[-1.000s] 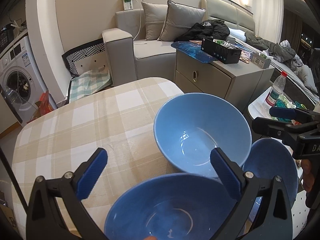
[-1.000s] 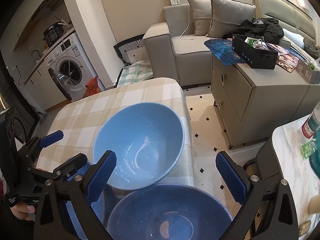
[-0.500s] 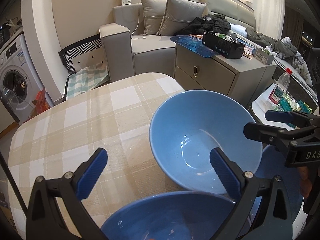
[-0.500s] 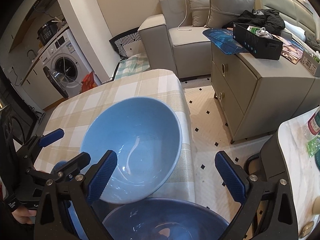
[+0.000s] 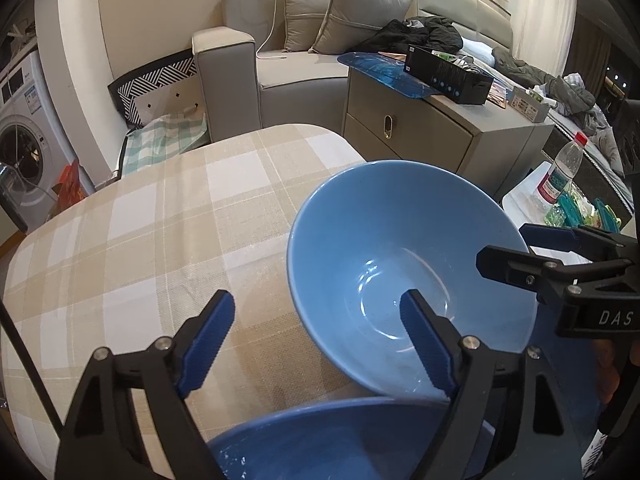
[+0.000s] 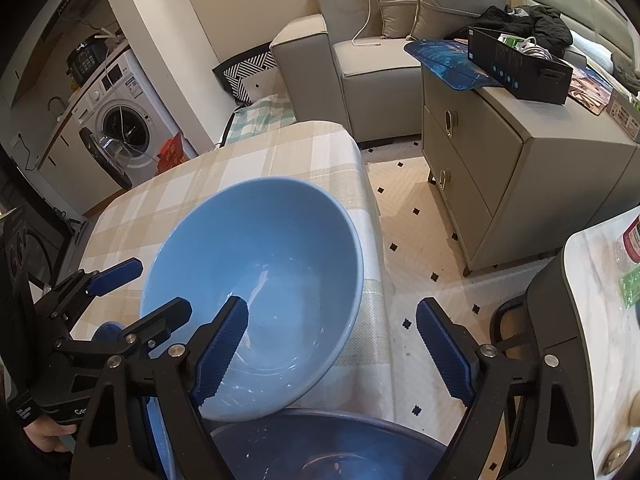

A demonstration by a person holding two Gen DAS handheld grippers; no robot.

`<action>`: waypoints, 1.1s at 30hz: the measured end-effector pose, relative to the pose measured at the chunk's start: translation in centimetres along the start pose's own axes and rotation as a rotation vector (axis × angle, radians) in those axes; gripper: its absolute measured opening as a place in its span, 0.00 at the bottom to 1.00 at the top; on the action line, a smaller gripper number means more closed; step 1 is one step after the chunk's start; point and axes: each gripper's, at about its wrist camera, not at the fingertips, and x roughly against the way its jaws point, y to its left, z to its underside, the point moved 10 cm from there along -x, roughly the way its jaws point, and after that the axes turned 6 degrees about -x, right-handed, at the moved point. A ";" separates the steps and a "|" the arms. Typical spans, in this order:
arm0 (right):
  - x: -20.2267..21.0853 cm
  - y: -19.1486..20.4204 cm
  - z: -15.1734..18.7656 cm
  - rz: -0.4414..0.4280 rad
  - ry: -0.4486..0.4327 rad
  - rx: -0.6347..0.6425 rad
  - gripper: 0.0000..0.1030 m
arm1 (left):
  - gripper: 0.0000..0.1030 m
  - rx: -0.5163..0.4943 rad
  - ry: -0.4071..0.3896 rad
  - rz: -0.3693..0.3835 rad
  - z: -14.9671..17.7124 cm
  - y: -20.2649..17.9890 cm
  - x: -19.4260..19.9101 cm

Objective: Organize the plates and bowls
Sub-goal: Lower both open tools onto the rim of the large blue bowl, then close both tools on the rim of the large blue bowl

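Risk first: the light blue bowl [image 5: 408, 276] sits at the right edge of the checked table [image 5: 152, 240], partly over it, and a clumsy nudge could tip it to the floor. My left gripper [image 5: 316, 340] and right gripper [image 6: 336, 344] both angle steeply down, jaws just been narrowing, gripping nothing yet. Each straddles one side of the bowl's rim. A darker blue bowl [image 6: 332, 444] lies just below, so a slip could knock them together.

glossy glazed light-blue bowl [image 5: 408, 264], matt woven checked tablecloth [image 5: 140, 240]
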 end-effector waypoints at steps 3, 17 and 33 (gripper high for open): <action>-0.4 -0.1 0.1 0.002 0.011 -0.005 0.79 | 0.66 0.004 0.010 0.013 0.1 0.0 -0.2; -1.1 0.9 0.5 0.015 0.031 0.032 0.46 | 0.35 -0.028 0.015 0.058 0.3 -1.2 -0.5; -1.1 0.6 0.7 0.062 0.018 0.064 0.32 | 0.21 -0.039 0.010 0.019 0.2 -0.4 -0.8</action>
